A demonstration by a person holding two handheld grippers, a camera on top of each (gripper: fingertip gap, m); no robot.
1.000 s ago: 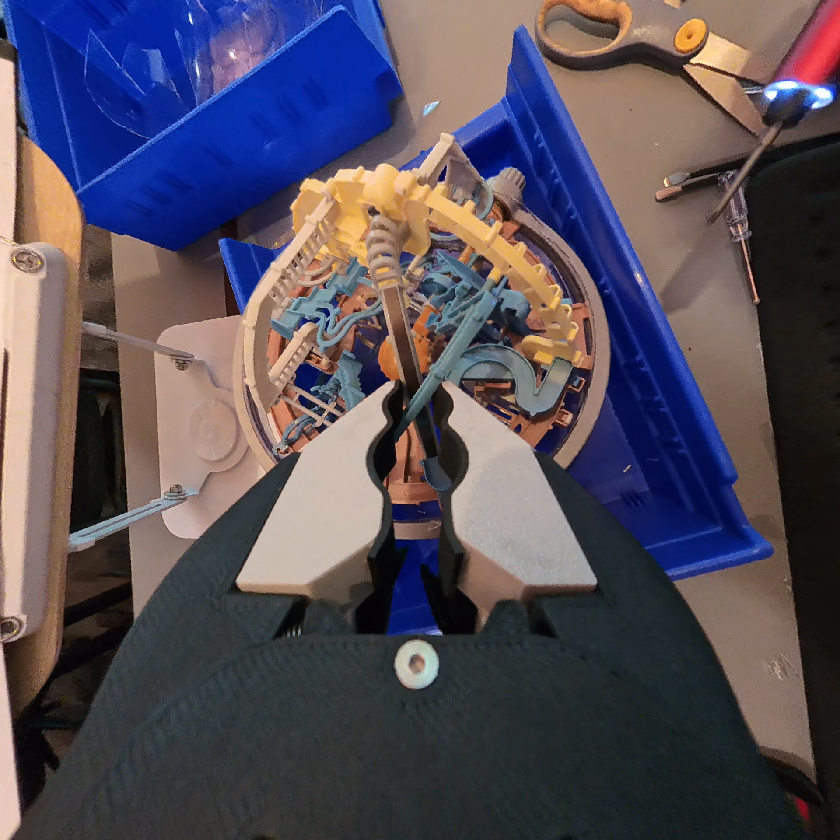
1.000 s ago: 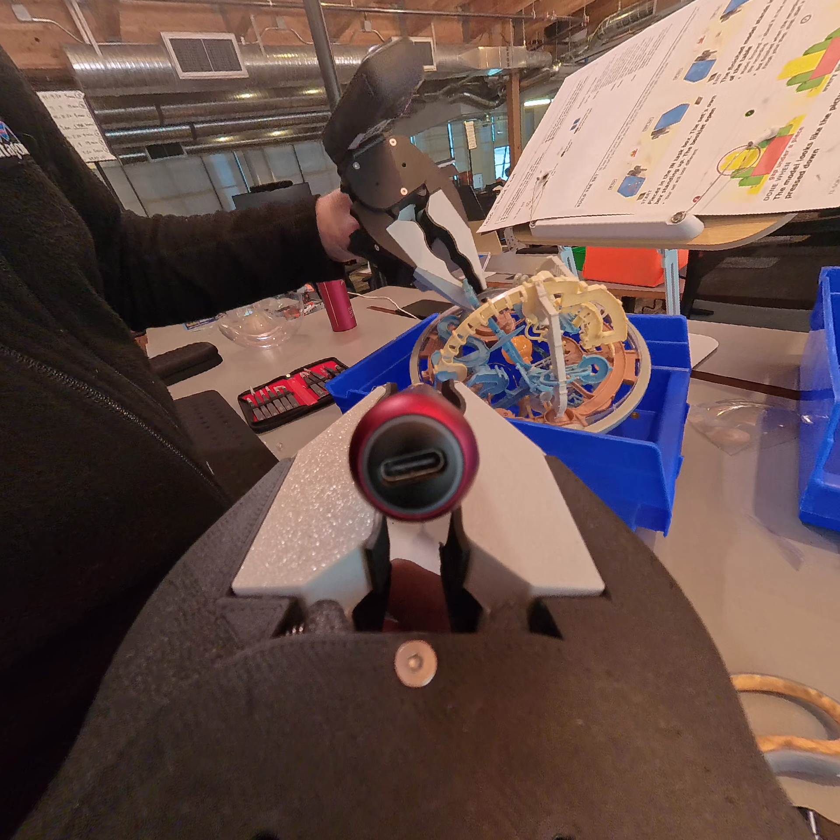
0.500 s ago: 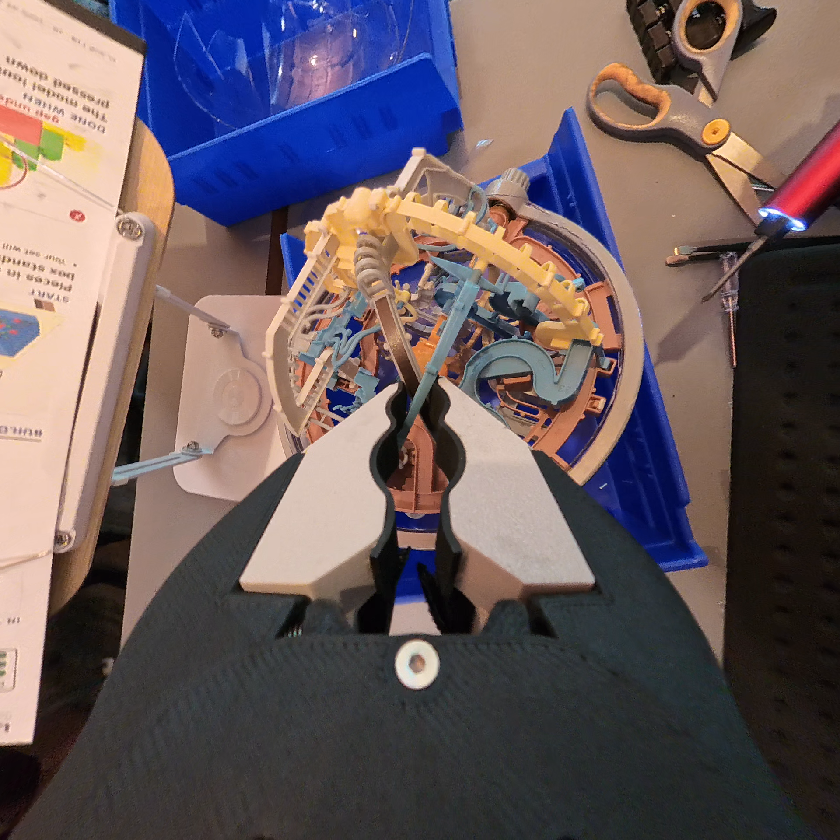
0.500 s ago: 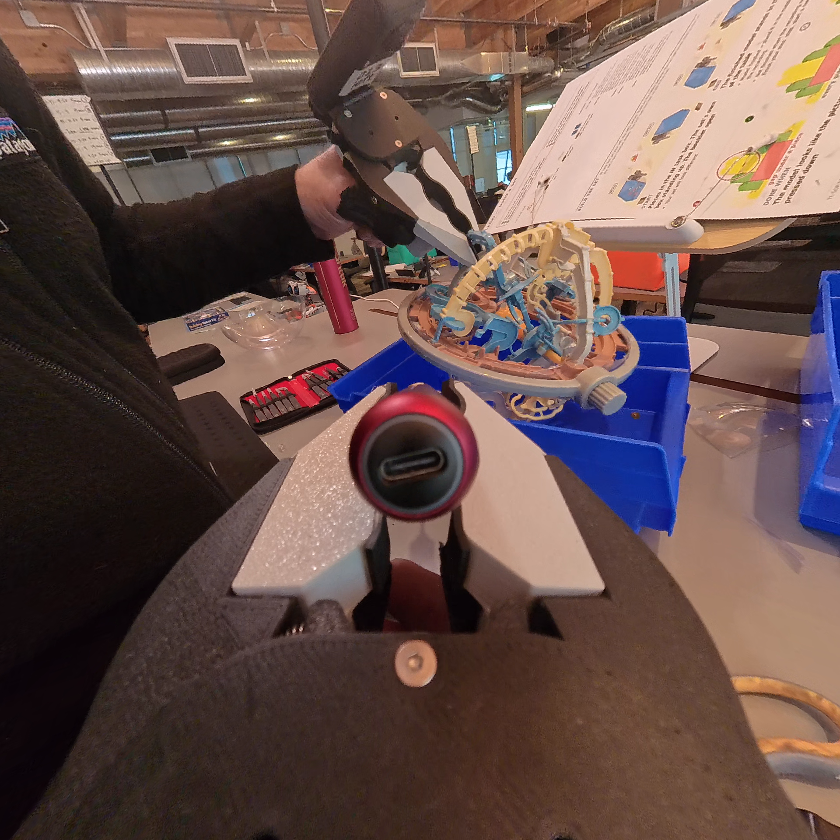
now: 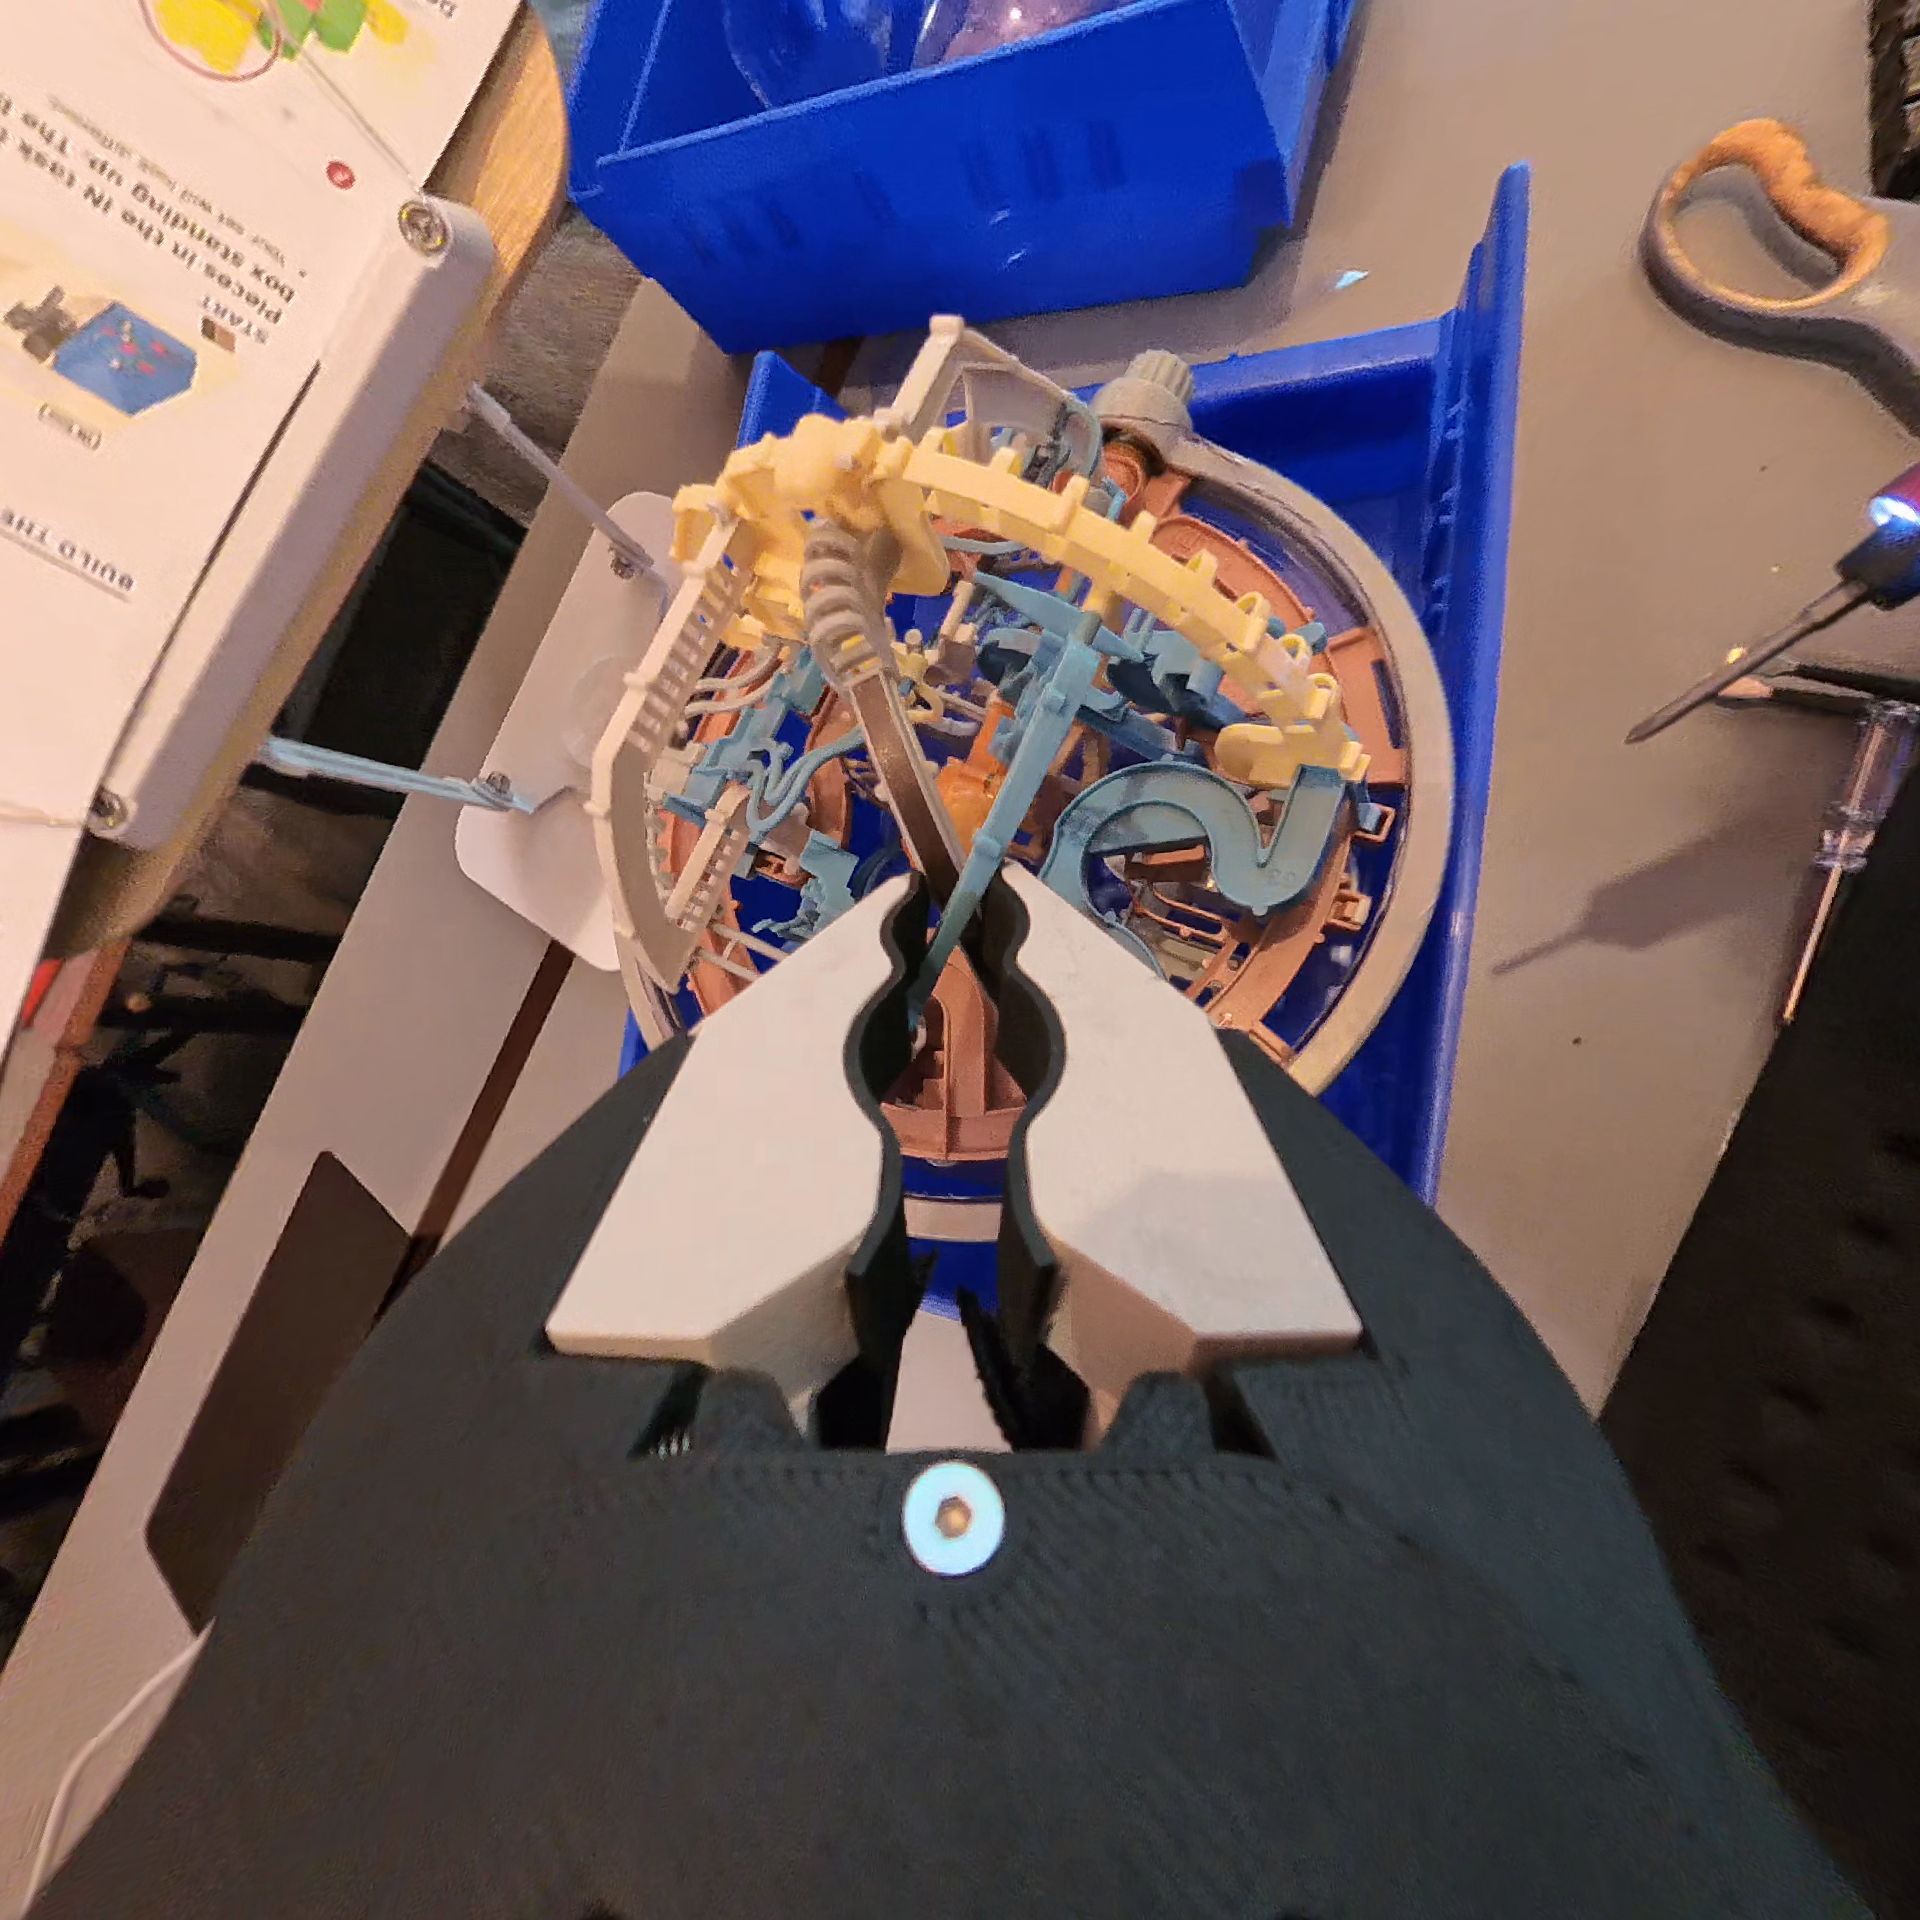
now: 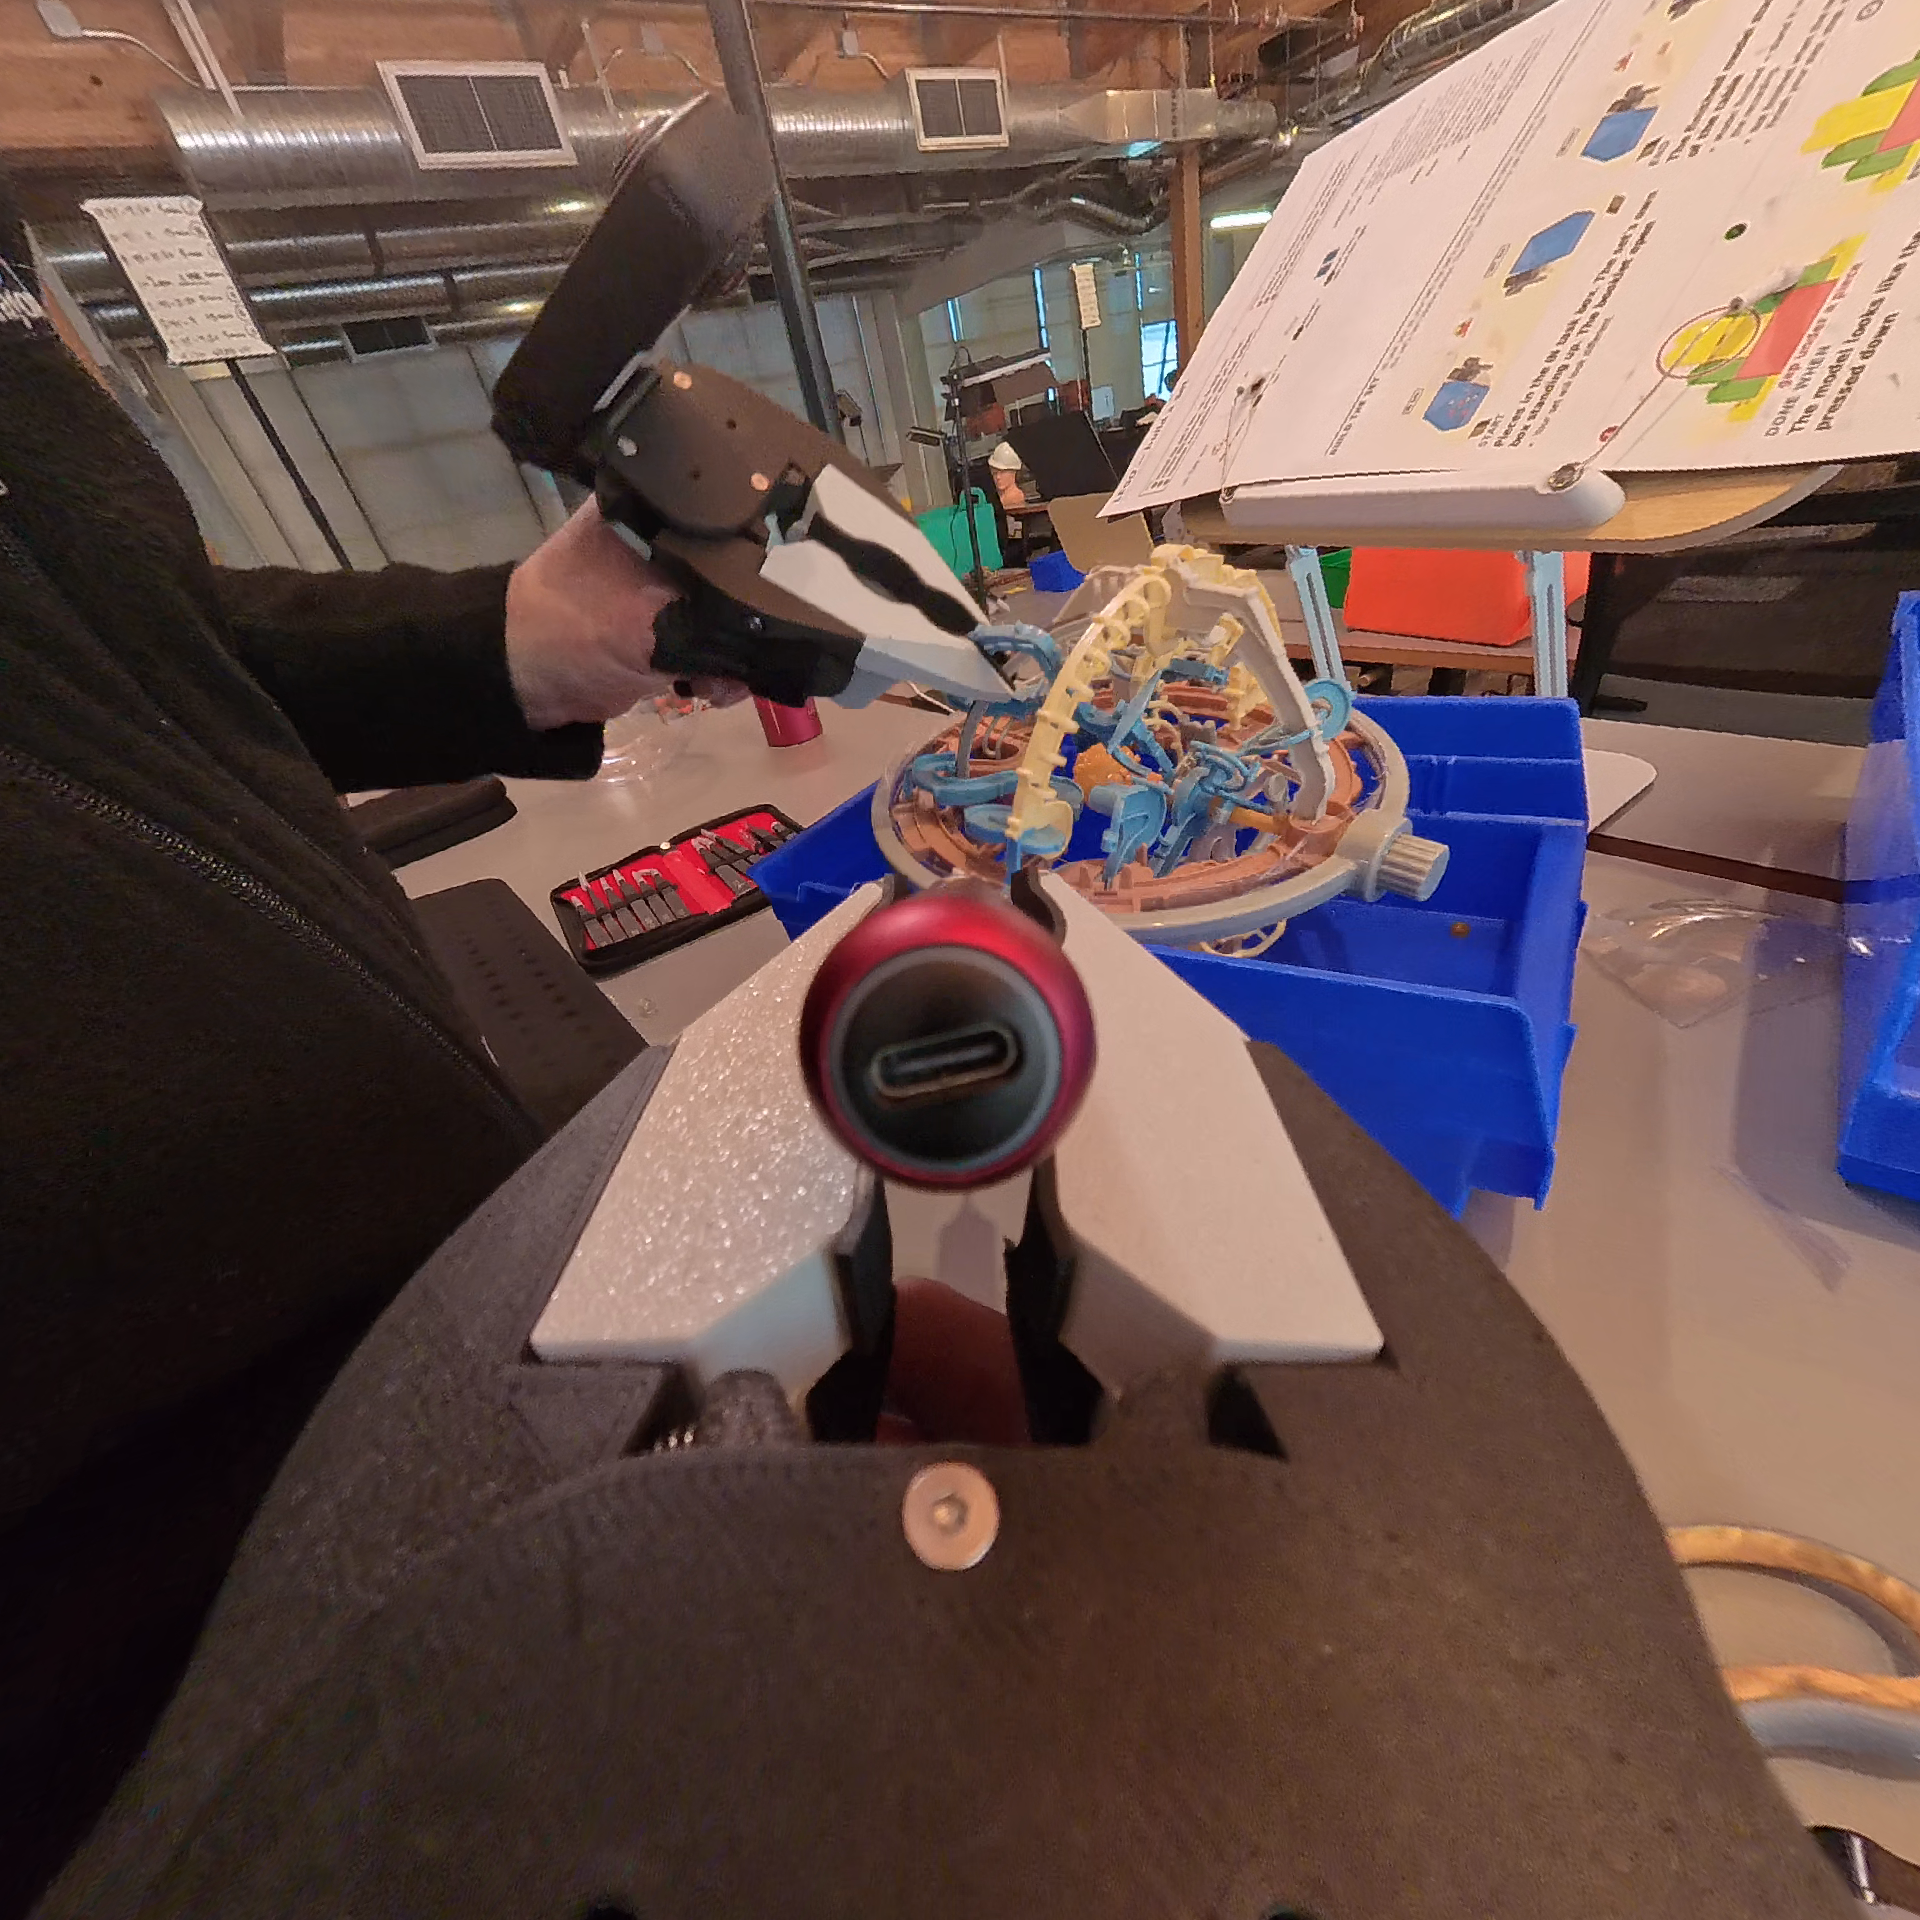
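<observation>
Pinching a thin light-blue plastic strut between its tips, the left gripper (image 5: 961,914) carries a round maze-like model of cream, blue and brown plastic tracks on a grey ring (image 5: 1039,727), tilted and raised over an open blue plastic bin (image 5: 1475,540). In the right wrist view the ring's lower edge sits at or just above the bin's rim; whether it touches cannot be told. The right gripper (image 6: 951,894) is clamped on a red metallic cylinder-shaped powered screwdriver (image 6: 945,1039), its socketed butt end facing the camera; in the left wrist view its lit nose and thin bit (image 5: 1766,649) hover over the grey tabletop (image 5: 1621,312), well apart from the model.

The hold looks like the weak point: the whole model seems to hang from one slender strut, so a twist or a jolt could snap it or let it slip, dropping the model onto the bin wall. The grey knob (image 6: 1408,857) on the ring projects sideways and might catch the rim. Nearby, grey-and-tan handled scissors (image 5: 1766,260) and a clear-handled small screwdriver (image 5: 1849,800) lie on the table, where a swinging bit could knock them. A white printed instruction sheet on a tilted stand (image 6: 1558,291) overhangs the model closely enough to be struck if lifted.
</observation>
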